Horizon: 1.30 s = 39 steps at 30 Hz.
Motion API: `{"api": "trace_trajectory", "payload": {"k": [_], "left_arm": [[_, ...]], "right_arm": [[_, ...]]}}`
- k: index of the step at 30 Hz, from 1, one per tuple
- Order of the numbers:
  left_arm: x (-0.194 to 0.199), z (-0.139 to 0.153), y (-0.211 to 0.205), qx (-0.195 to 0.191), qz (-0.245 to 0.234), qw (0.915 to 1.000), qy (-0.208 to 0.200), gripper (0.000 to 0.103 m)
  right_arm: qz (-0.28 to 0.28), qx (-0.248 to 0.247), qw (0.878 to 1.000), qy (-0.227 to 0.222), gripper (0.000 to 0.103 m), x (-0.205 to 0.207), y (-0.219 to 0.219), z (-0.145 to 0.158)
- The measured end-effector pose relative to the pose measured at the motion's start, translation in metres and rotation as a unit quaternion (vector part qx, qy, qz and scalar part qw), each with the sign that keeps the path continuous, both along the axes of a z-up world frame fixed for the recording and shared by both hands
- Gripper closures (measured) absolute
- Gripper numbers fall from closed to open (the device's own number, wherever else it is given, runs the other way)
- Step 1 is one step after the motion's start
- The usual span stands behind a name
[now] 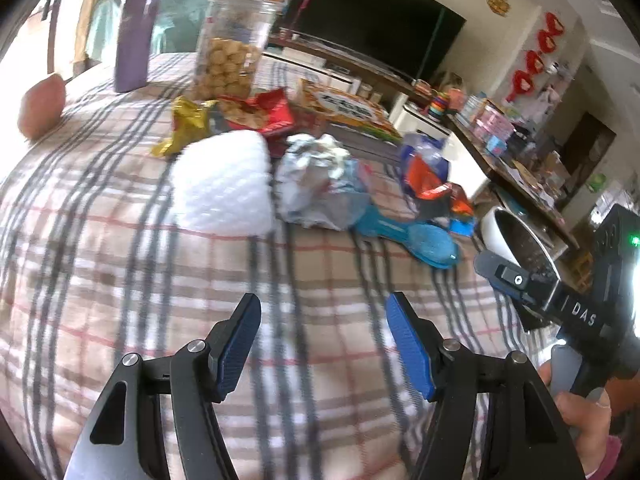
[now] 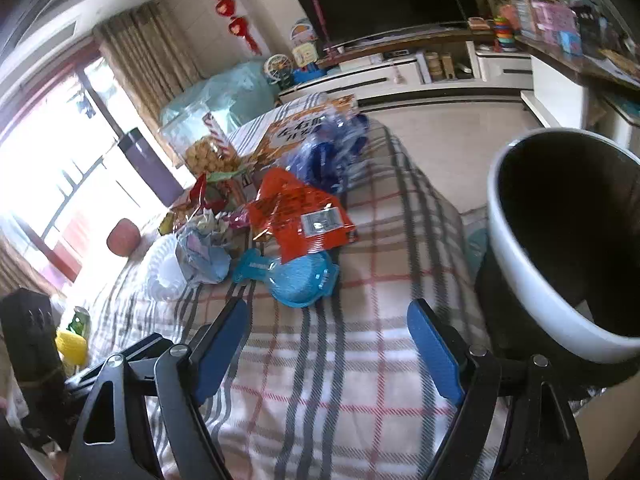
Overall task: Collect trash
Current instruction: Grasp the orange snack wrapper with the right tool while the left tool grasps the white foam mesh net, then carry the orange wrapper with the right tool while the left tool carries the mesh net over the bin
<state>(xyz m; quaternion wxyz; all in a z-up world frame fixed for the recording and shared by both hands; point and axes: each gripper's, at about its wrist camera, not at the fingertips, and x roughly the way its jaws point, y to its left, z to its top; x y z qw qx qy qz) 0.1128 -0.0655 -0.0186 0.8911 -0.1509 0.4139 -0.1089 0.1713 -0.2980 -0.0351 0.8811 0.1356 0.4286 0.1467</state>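
Left gripper point(image 1: 323, 344) and right gripper point(image 2: 327, 350): both spread, holding nothing, above a plaid tablecloth point(image 1: 120, 280). Trash beyond them, left of the white-rimmed bin point(image 2: 520, 264): white foam net point(image 1: 222, 184), crumpled paper point(image 1: 320, 180), blue plastic scoop point(image 2: 292, 280), orange wrapper point(image 2: 304, 212). Farther off: snack jar point(image 1: 232, 48), purple bottle point(image 1: 136, 32), television point(image 1: 372, 16); "DAS" legible on the right gripper's body.
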Motion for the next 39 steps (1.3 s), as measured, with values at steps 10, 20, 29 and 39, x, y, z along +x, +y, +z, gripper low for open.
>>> {"api": "trace_trajectory", "payload": {"k": [10, 20, 29, 39], "left_arm": [[0.019, 0.011, 0.026, 0.008, 0.037, 0.9993, 0.004, 0.031], [0.046, 0.001, 0.027, 0.046, 0.051, 0.9976, -0.005, 0.042], [0.043, -0.003, 0.04, 0.033, 0.045, 0.9985, -0.006, 0.076], [0.002, 0.016, 0.045, 0.011, 0.021, 0.9989, -0.041, 0.079]], "right_arm": [[0.029, -0.019, 0.999, -0.008, 0.019, 0.023, 0.028, -0.004], [0.028, -0.04, 0.998, -0.029, 0.02, 0.048, 0.048, 0.0], [0.026, -0.058, 0.997, -0.033, 0.101, 0.039, 0.044, 0.003], [0.022, -0.024, 0.998, -0.055, 0.102, 0.002, 0.03, 0.023]]}}
